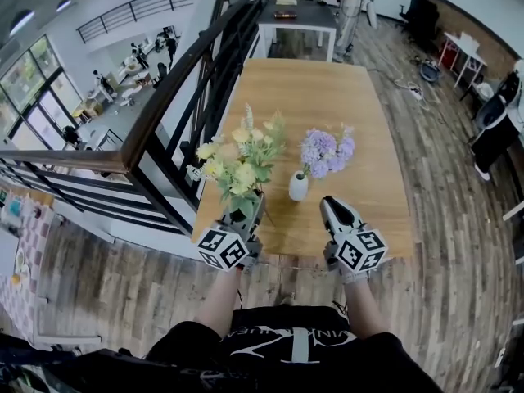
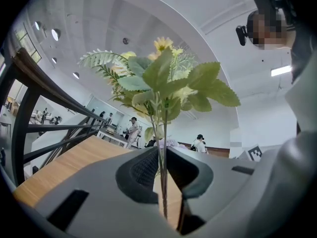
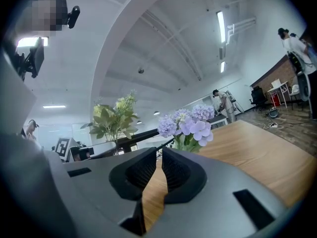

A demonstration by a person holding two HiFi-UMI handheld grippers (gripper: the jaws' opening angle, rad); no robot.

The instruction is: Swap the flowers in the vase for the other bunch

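Yellow bunch with green leaves; lilac bunch; white vase; honey-brown wood-grain surface; left tool and right tool grey, their cubes patterned in black-and-white squares.

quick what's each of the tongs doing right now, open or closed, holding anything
left tongs: closed on the stems of the yellow bunch
right tongs: closed, nothing between them

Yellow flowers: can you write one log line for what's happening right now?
left hand-held gripper: shut on yellow flower bunch | right hand-held gripper: shut, empty | purple flowers: in white vase on wooden table
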